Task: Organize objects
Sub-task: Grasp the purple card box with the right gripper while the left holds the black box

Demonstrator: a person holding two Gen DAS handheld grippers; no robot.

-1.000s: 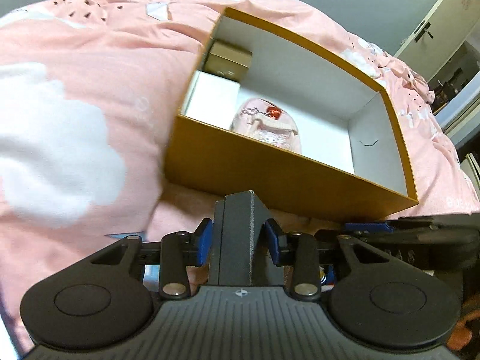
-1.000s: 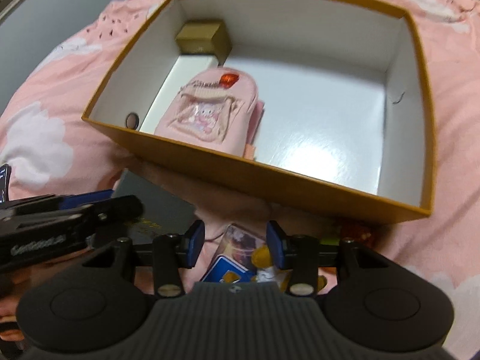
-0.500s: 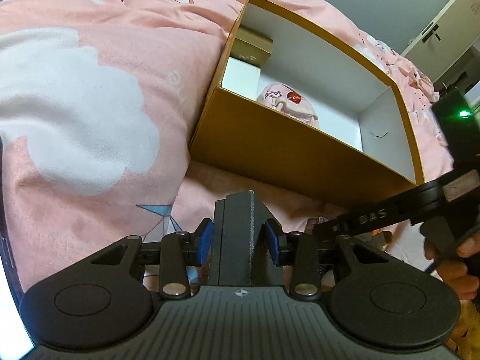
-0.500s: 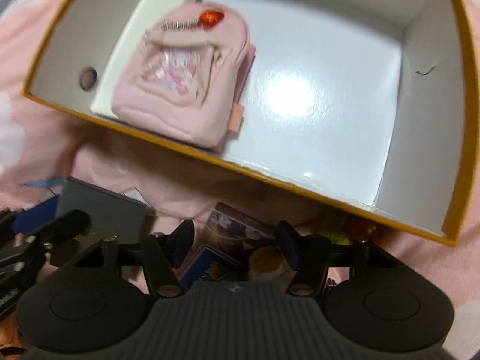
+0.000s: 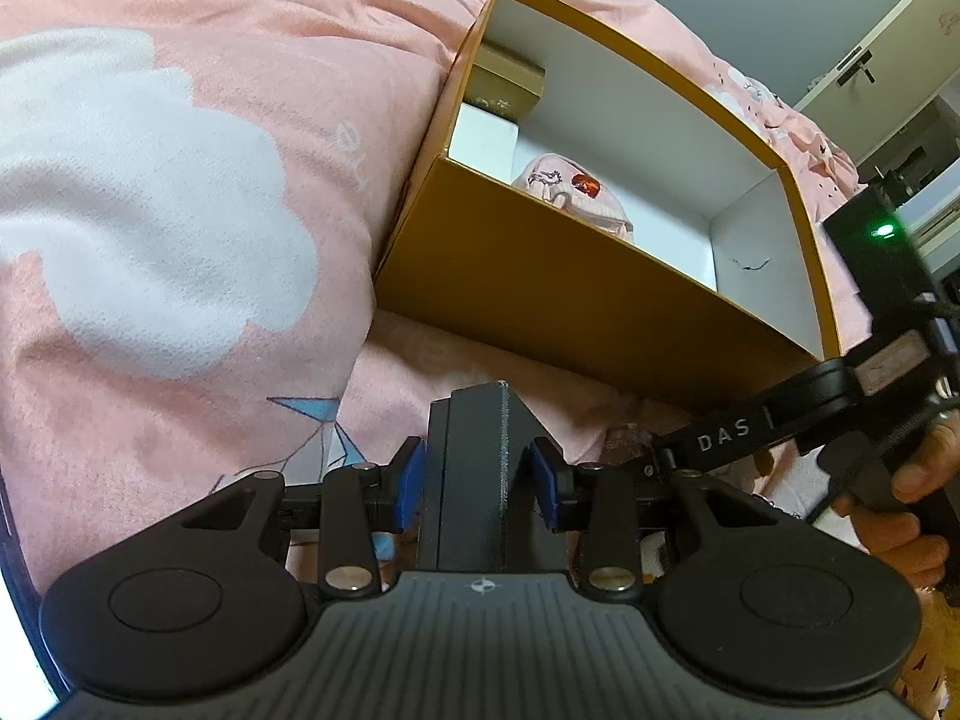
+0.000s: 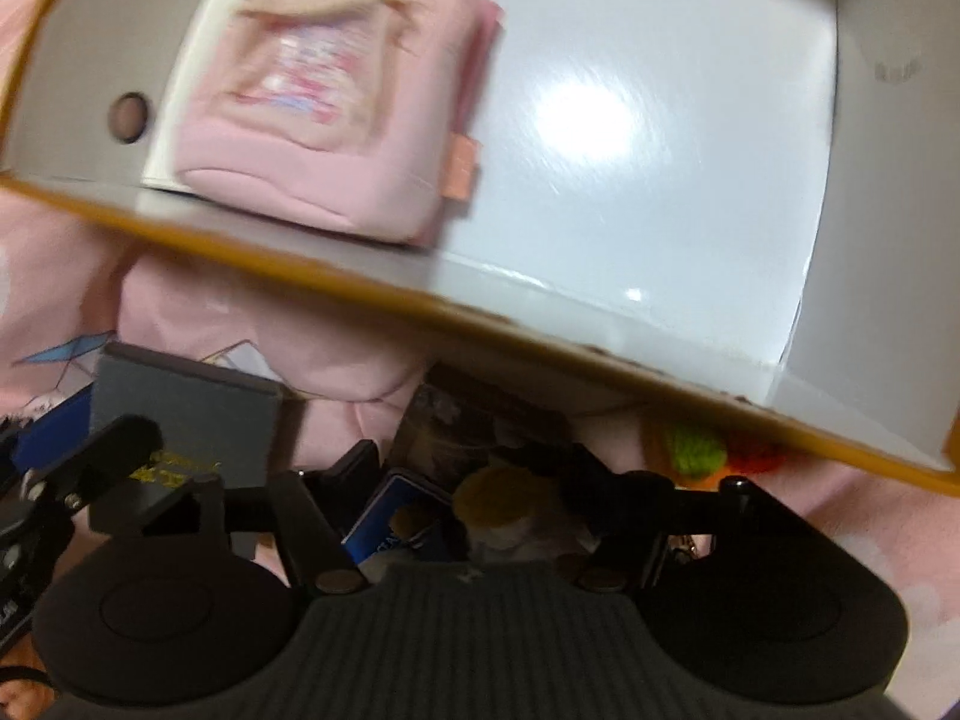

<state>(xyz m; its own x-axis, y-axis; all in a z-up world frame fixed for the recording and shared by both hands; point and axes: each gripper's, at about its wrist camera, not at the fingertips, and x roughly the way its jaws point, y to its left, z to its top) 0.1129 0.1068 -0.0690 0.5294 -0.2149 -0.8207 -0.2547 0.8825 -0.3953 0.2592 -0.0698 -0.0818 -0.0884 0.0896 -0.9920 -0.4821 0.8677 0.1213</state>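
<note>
While the left gripper [image 5: 479,483] pinches a grey box [image 5: 474,450], the right gripper [image 6: 474,480] hangs spread.

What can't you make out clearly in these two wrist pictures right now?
- Left wrist view: most of the pink pouch is hidden behind the box wall.
- Right wrist view: motion blur smears the small items between the right gripper fingers; unidentifiable.
- Gold lettering on the grey box: too blurred.
</note>
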